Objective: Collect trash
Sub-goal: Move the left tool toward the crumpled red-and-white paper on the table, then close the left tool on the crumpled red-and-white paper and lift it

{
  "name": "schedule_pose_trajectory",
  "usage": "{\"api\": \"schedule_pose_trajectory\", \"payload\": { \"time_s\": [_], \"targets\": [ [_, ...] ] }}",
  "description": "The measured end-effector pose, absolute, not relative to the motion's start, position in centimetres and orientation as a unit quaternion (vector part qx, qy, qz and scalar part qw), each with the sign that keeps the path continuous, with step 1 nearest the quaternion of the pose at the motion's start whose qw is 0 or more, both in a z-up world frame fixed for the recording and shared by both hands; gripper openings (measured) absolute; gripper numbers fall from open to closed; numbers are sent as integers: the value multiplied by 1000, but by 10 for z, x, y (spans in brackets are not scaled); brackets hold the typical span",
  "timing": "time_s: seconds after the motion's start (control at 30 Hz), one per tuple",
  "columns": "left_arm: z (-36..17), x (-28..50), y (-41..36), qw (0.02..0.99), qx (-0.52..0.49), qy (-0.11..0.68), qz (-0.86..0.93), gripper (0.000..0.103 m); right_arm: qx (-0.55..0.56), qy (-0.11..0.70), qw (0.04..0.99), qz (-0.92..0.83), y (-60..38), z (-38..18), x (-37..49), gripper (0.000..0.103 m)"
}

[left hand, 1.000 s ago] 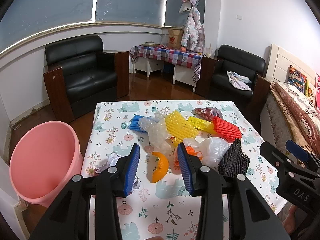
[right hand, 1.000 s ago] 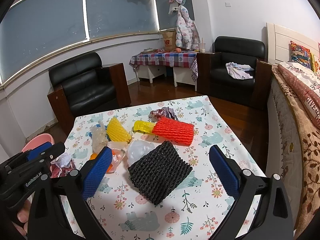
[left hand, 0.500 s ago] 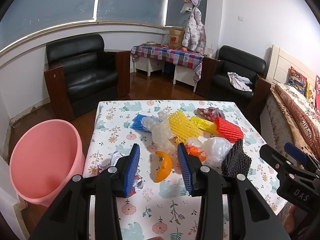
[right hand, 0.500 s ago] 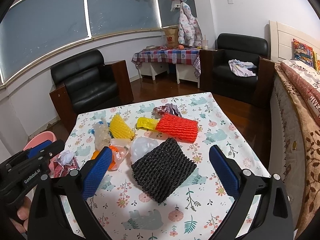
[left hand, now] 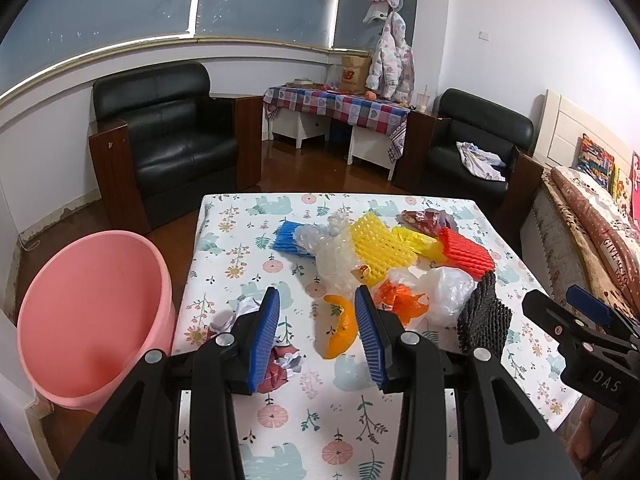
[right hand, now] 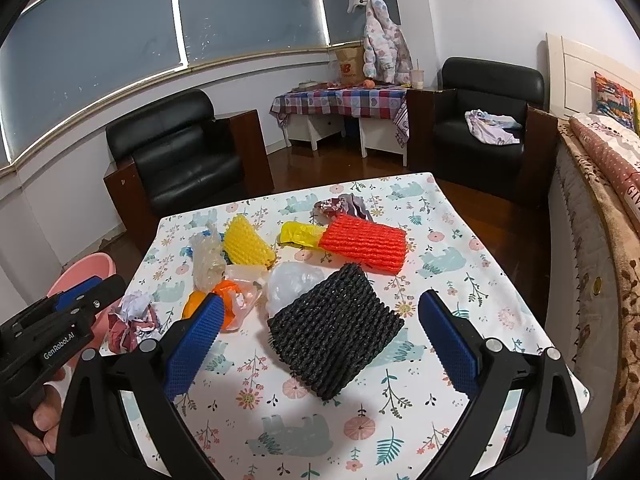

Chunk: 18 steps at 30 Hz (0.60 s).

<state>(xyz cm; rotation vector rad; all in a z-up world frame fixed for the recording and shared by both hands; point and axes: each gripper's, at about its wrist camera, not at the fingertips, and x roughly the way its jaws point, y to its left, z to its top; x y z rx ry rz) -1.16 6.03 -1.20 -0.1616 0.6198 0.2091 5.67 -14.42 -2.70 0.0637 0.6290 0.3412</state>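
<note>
Trash lies piled on the floral table. My left gripper is open above the near side, with an orange peel lying on the cloth beyond its pads and crumpled paper by its left finger. My right gripper is open wide, hovering over a black foam net without touching it. Farther back lie a red foam net, a yellow foam net, a white plastic bag, bubble wrap and a blue foam net.
A pink bucket stands on the floor left of the table. Black armchairs and a checked side table stand behind. A bed runs along the right. A hand holds the left gripper's handle.
Both views drift only slightly. Nothing on the table has moved, and both grippers' jaws stand as wide as before.
</note>
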Motion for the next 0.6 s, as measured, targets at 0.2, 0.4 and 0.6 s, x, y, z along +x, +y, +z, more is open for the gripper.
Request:
{"api": "schedule_pose_trajectory", "payload": {
  "time_s": [0.2,0.4,0.6],
  "targets": [
    [-18,-10,67,939,-92,313,109,39,31,314,933,172,-142,-31,60,98],
    [-19,-9,71,938,-98,313,109,39,33,317,932,175,-141,-33,62,98],
    [-20,-8,72,939,-95,314,105,45,34,321,930,176,-140,-36,64,98]
  ]
}}
